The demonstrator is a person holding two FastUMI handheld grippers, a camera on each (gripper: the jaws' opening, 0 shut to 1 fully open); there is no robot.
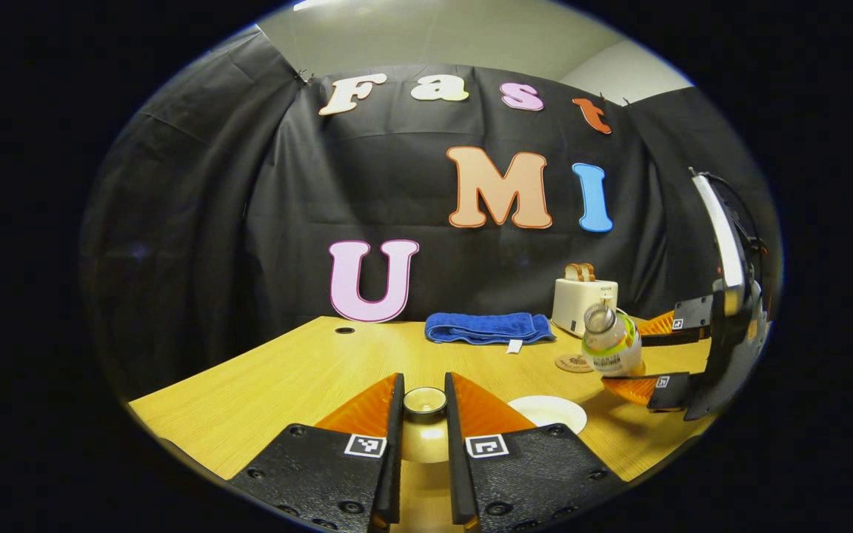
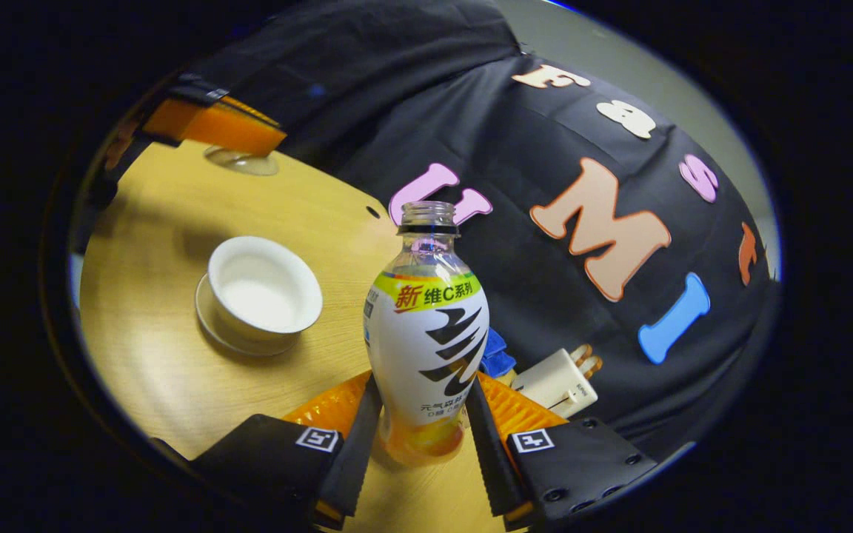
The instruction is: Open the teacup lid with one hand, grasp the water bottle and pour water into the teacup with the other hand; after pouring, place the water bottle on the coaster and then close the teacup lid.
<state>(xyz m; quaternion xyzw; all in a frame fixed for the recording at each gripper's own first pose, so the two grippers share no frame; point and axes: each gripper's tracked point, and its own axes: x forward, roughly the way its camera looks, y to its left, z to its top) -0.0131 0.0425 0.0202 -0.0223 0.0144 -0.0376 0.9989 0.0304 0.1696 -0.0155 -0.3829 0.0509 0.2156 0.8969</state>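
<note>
Wooden table [image 2: 152, 222], water bottle [image 2: 426, 333] clamped in right gripper [image 2: 419, 444]

Clear glossy plastic water bottle [image 2: 426, 326] with printed film label; glazed white ceramic teacup [image 2: 263, 292]; matt wood-grain table [image 1: 286, 377]; soft blue terry towel [image 1: 487, 327].

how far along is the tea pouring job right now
Done: the lid is off the teacup, pinched in the left hand-held gripper. In hand: the right hand-held gripper holds the uncapped water bottle, tilted near the cup. Left: pouring, bottle onto the coaster, lid back on.
</note>
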